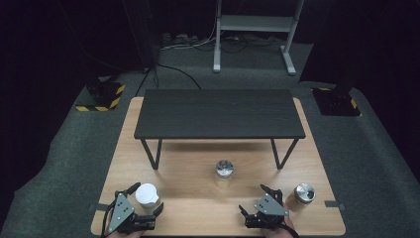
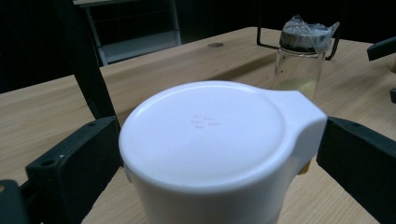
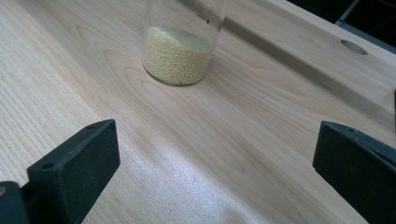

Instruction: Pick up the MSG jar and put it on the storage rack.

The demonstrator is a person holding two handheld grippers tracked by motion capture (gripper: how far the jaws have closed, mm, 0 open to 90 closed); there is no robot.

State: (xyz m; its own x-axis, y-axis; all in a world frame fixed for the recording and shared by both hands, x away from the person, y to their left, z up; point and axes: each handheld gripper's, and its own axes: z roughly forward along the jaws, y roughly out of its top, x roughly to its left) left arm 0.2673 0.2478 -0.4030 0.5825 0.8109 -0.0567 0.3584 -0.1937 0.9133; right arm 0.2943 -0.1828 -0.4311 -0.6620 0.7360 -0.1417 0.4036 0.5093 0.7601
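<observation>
From the high view, the left gripper (image 1: 141,201) sits at the near left edge of the counter (image 1: 188,163) with its jaws spread to either side of a white lidded cup (image 1: 147,194). The right gripper (image 1: 257,200) rests at the near right, jaws apart and empty, with a glass jar (image 1: 224,173) of yellow grain ahead of it toward the middle and a metal-capped jar (image 1: 303,194) just to its right. A dark raised shelf (image 1: 219,113) stands farther back.

In the left gripper view, the cup (image 2: 210,149) stands between the two jaws, which look close to its sides but not clearly pressing. To grasp well, I judge the jaws should close below the lid's rim, clear of the pouring tab (image 2: 303,116), so the grip lands on the body.

In the right gripper view, the jaws are wide apart over bare wood, and the jar (image 3: 180,46) stands well ahead. It likely needs a straight approach, low on the glass.
</observation>
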